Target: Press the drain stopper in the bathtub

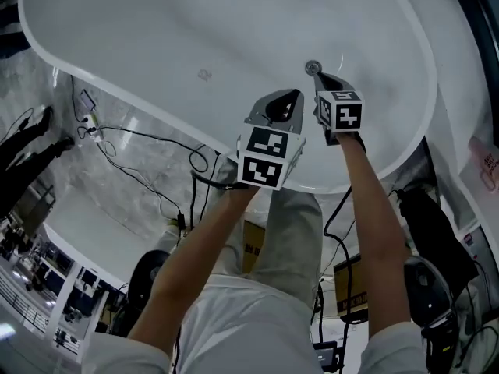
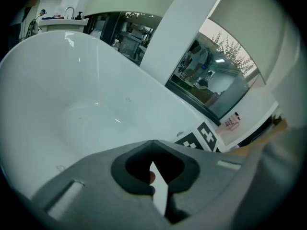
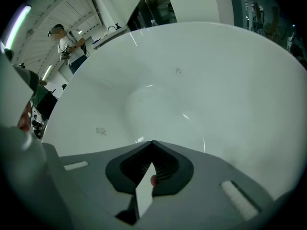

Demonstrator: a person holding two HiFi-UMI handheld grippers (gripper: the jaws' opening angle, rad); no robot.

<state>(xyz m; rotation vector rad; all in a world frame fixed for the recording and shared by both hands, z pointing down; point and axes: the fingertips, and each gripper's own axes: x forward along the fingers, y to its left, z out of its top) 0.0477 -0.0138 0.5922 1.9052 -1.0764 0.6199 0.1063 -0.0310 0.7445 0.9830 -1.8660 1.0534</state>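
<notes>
Leftward, cables trail over marbled floor beside the white tub. The round stopper lies flat in the tub's bottom, facing up, with no long axis. Both forearms reach straight out. The left gripper hovers short of it with jaws pressed together. The right gripper is likewise closed and empty, its tip just beside the stopper.

I see black cables trailing over marbled floor, a white pillar beside dark glazing, a pink-printed card (print unreadable), and a person standing far off.
</notes>
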